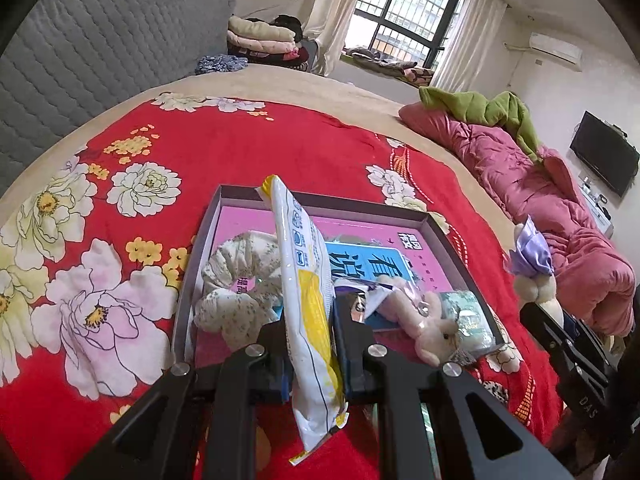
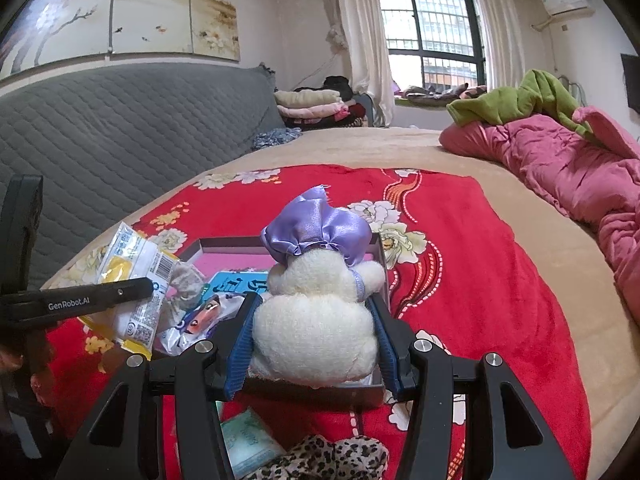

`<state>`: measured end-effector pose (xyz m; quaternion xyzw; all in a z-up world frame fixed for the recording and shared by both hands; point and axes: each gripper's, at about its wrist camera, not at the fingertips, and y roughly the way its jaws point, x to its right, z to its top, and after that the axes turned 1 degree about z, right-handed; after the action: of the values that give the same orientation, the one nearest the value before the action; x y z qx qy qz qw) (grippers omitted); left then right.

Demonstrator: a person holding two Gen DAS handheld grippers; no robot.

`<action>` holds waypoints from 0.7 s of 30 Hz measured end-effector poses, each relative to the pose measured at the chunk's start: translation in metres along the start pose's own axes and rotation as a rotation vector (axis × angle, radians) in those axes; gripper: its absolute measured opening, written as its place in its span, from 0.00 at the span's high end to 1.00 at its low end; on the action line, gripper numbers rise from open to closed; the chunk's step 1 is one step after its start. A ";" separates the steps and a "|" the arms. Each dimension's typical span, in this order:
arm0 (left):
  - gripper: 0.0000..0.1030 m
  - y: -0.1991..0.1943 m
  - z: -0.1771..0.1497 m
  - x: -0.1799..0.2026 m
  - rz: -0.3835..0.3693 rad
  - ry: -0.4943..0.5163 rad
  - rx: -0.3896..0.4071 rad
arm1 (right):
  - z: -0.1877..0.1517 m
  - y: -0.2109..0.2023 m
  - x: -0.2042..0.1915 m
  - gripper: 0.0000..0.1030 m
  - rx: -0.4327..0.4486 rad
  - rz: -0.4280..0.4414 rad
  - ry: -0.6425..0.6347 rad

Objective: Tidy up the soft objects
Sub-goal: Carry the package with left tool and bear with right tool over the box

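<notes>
White-and-yellow plastic, the snack packet point(image 1: 310, 304) stands pinched upright in the left gripper point(image 1: 310, 344) above the shallow box point(image 1: 236, 193) on the red floral blanket point(image 1: 240, 148). The right gripper point(image 2: 314, 344) clasps a cream plush toy point(image 2: 320, 320) in a purple satin cap over the same box, where a floral scrunchie point(image 1: 236, 280) and a small pink plush point(image 1: 432, 332) lie.

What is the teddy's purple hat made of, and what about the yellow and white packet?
The hat looks like satin: smooth, shiny cloth with bright highlights on its gathered folds. The teddy, held in the right gripper, looks like fuzzy cream plush. The packet, clamped in the left gripper, seems to be thin glossy plastic film: it crinkles, reflects light and carries printing.
</notes>
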<state>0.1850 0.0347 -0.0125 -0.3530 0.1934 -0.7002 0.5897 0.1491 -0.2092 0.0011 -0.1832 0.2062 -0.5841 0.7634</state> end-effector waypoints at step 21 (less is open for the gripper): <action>0.83 0.023 0.010 -0.013 -0.063 -0.080 -0.002 | -0.002 0.017 0.006 0.47 -0.022 -0.011 -0.009</action>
<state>0.2090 0.0432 -0.0250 -0.3871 0.1592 -0.7036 0.5743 0.1637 -0.2107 -0.0101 -0.1956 0.2081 -0.5850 0.7591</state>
